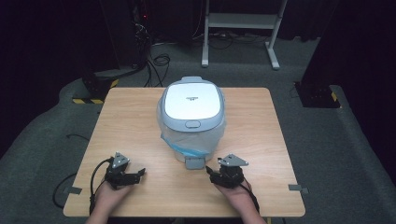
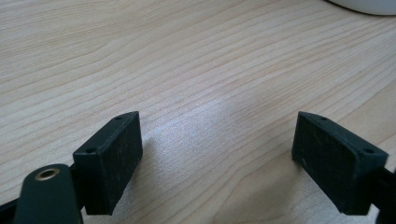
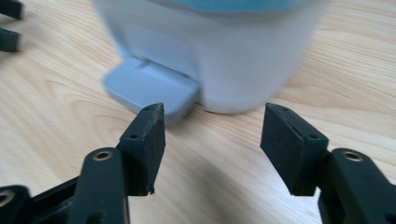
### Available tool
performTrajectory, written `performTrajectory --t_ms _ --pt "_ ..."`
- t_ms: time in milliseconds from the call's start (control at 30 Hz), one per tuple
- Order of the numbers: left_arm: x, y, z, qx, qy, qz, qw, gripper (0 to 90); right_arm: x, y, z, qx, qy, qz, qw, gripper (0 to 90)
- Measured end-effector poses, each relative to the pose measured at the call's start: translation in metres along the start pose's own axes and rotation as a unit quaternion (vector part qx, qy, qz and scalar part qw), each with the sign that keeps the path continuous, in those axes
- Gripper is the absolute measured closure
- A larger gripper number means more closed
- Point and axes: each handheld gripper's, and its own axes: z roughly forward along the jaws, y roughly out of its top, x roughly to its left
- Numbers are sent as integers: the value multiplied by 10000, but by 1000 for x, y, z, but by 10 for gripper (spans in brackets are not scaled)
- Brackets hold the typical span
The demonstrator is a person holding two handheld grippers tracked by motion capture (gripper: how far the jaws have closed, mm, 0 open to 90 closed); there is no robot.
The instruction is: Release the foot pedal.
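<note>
A small white pedal bin (image 1: 192, 116) with a grey-rimmed lid stands in the middle of the wooden table (image 1: 126, 116). A clear liner with a blue edge hangs around its body. Its grey pedal (image 1: 194, 163) sticks out toward me. My right gripper (image 1: 210, 171) rests on the table just right of the pedal. In the right gripper view it (image 3: 212, 140) stands open, with the pedal (image 3: 149, 88) and the bin body (image 3: 224, 56) close ahead and nothing between its jaws. My left gripper (image 1: 140, 173) lies at the front left, and it (image 2: 217, 154) is open over bare wood.
The left gripper's jaw tips (image 3: 9, 28) show at the top left of the right gripper view. Beyond the table are a dark floor, cables (image 1: 159, 60) and a white stand's legs (image 1: 273, 56). The table's front edge runs just behind both hands.
</note>
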Motion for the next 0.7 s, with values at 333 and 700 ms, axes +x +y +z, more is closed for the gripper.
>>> performTrajectory --t_ms 333,700 --pt "0 0 0 -2 4 -3 10000 163 -54 -21 -16 148 -785 248 9965 430" --pt "-2 -1 -2 -47 21 -9 10000 194 -85 -39 -22 529 -1145 580 9903 377"
